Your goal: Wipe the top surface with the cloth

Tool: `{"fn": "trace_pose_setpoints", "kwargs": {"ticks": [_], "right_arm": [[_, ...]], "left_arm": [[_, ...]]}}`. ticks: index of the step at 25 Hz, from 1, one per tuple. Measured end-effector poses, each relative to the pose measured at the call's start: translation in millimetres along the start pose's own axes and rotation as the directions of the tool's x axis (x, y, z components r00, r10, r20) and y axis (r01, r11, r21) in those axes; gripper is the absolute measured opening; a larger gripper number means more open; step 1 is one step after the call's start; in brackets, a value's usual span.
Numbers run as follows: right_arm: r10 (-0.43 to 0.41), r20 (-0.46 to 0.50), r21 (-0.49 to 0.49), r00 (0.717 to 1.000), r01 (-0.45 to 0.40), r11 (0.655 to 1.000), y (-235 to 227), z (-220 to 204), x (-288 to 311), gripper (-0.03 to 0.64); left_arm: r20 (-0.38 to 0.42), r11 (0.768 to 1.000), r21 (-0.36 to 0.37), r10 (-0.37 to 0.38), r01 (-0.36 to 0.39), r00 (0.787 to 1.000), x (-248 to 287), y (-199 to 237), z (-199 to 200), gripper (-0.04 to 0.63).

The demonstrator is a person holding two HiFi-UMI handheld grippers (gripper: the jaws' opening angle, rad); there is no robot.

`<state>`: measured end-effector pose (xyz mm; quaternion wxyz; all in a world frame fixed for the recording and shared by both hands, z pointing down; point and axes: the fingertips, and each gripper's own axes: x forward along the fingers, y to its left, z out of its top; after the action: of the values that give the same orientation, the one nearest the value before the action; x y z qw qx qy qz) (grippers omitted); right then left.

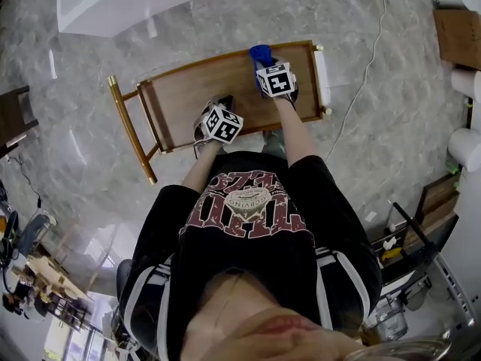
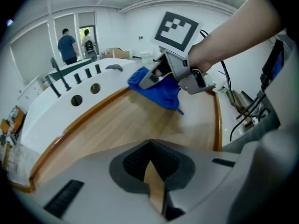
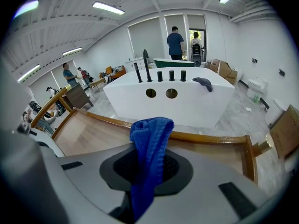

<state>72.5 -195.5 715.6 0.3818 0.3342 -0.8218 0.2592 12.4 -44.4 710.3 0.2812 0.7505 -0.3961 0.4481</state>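
The person wears a black short-sleeved T-shirt (image 1: 248, 254) with a red and white printed emblem (image 1: 244, 201) across the chest and white stripes (image 1: 143, 295) running down the sleeves and sides. The left gripper (image 2: 150, 144) and the right gripper (image 3: 151, 149) share one build: a smooth pale grey shell with dark rectangular slots, and black mesh-textured pads (image 2: 133, 162) set in a rounded recess. Each carries a white cube (image 1: 222, 123) printed with black square markers.
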Motion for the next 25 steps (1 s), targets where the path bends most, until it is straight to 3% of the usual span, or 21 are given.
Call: {"fn": "trace_pose_setpoints", "kwargs": {"ticks": [3,12,19,25], "right_arm": [[0.009,-0.004,-0.007,1.0,-0.009,1.0,1,3,0,0.058],[0.047,-0.014,-0.037,0.999,-0.047,0.998,-5,1,-1,0.058],[0.044,-0.025,-0.045,0.999,-0.045,0.998,-23,2,-8,0.058],[0.034,-0.027,-0.038,0.999,-0.035,0.999,-38,-4,-11,0.058]], "left_arm": [[-0.086,0.998,-0.001,-0.067,0.067,0.994,17,-25,3,0.046],[-0.193,0.981,-0.108,-0.182,0.163,0.964,23,-25,6,0.046],[-0.239,0.987,-0.06,-0.156,0.146,0.958,22,-26,8,0.046],[-0.222,0.99,-0.066,-0.135,0.123,0.966,23,-27,7,0.046]]}}
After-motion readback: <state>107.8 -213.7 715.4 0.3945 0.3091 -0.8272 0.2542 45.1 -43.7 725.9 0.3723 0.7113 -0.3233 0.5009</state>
